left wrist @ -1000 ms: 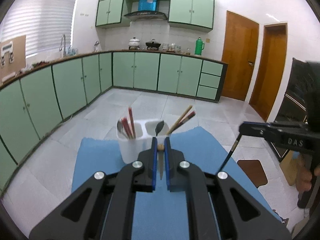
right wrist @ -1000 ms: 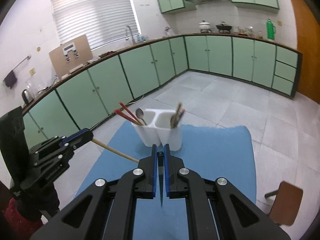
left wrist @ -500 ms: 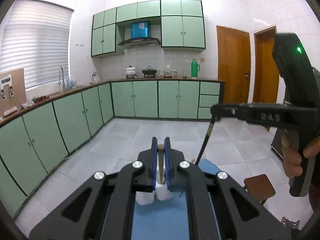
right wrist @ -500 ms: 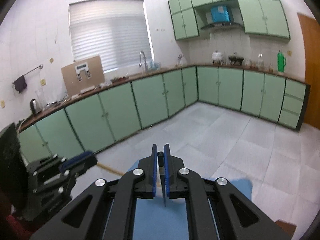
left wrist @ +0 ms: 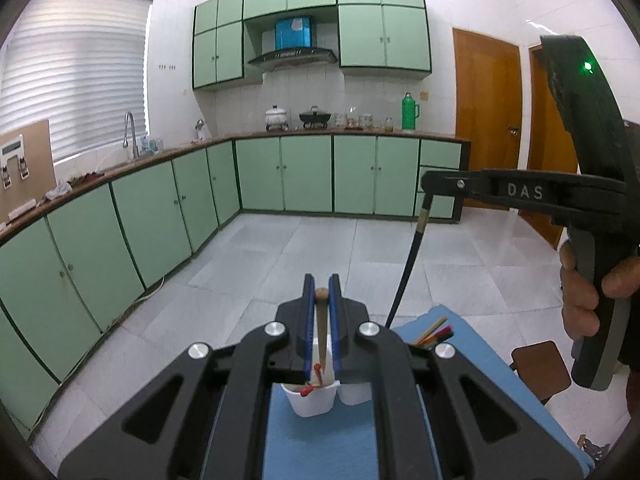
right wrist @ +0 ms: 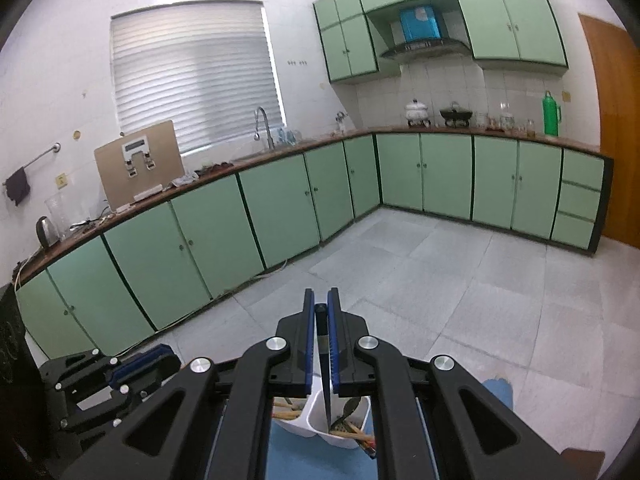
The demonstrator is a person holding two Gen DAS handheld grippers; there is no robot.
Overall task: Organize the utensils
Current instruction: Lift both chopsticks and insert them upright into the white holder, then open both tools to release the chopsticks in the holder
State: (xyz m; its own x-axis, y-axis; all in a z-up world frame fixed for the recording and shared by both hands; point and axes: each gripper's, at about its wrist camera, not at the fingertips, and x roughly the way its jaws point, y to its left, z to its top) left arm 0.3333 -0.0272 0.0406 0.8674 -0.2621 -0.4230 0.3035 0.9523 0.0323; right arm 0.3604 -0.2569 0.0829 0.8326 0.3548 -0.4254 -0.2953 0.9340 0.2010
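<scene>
My left gripper [left wrist: 321, 286] is shut on a wooden chopstick [left wrist: 321, 328] that hangs down into the left compartment of the white two-part utensil holder [left wrist: 312, 400]. My right gripper [right wrist: 319, 300] is shut on a black chopstick [right wrist: 325, 384] whose tip hangs over the holder [right wrist: 320, 424], near its divider. In the left wrist view the right gripper [left wrist: 430, 184] is up at the right with the black chopstick [left wrist: 408, 264] hanging from it. The holder also has red chopsticks [left wrist: 310, 386], wooden chopsticks [left wrist: 434, 332] and a spoon [right wrist: 350, 406].
The holder stands on a blue mat [left wrist: 320, 448] on a table. A brown stool [left wrist: 540, 368] is to the right. The left gripper's body [right wrist: 112, 376] shows low left in the right wrist view. Green kitchen cabinets [left wrist: 304, 178] line the far walls.
Both grippers have risen and tilted up, so the holder has slid from the middle of the views to the bottom. Both chopsticks now hang steeply down over the holder.
</scene>
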